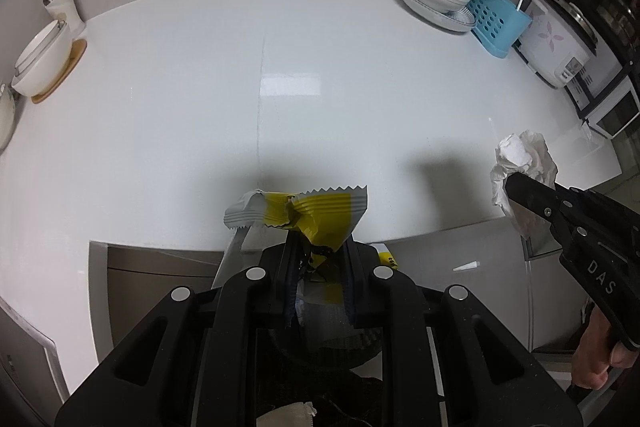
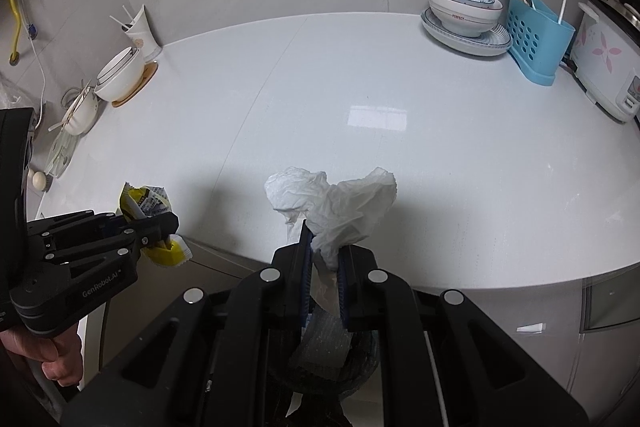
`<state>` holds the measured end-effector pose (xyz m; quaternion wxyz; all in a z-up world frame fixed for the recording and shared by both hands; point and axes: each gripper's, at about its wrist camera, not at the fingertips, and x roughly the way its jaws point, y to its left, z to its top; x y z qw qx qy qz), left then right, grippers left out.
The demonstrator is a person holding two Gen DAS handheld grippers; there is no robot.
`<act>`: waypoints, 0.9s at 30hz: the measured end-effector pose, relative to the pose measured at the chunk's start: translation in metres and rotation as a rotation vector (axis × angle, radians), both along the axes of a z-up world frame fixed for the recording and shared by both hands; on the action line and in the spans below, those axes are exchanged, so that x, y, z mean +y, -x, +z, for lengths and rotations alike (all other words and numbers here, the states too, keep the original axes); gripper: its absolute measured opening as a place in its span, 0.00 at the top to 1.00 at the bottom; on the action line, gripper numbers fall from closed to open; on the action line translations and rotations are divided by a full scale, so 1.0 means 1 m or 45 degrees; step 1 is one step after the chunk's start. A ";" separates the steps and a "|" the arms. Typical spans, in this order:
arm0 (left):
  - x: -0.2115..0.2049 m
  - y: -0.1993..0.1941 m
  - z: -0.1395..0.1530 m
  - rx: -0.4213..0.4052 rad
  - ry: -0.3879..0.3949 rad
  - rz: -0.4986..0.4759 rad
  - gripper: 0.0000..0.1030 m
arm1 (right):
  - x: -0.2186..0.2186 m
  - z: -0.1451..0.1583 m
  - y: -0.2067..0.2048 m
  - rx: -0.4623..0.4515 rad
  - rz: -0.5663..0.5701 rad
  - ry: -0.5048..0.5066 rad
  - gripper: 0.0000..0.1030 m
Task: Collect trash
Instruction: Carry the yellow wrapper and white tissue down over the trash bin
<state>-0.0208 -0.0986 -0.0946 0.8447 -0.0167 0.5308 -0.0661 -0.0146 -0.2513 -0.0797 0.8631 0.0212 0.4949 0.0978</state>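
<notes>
Trash is held in both grippers, off the white bench (image 1: 280,67) and over its front edge: a yellow and grey snack wrapper (image 1: 316,215) is pinched by the left gripper (image 1: 318,267), and a crumpled white tissue (image 2: 336,203) is pinched by the right gripper (image 2: 324,267); both pieces are judged very light and soft, the wrapper slick and crinkly, the tissue easily torn; each is best taken by a bunched fold, deep between the pads, as is seen here; below the grippers a dark bin (image 2: 360,355) with pale scraps inside is partly visible.
</notes>
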 end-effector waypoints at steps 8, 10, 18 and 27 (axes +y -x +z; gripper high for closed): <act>-0.003 0.030 -0.011 0.032 0.006 -0.002 0.83 | -0.002 -0.010 0.023 0.028 0.009 0.001 0.90; -0.003 0.037 -0.014 0.041 0.010 -0.001 0.83 | -0.002 -0.014 0.030 0.038 0.011 0.004 0.90; -0.004 0.062 -0.025 0.068 0.015 -0.009 0.83 | -0.003 -0.032 0.054 0.084 0.027 0.004 0.91; -0.016 0.074 -0.054 0.107 -0.009 -0.036 0.83 | -0.005 -0.054 0.071 0.130 0.033 0.019 0.91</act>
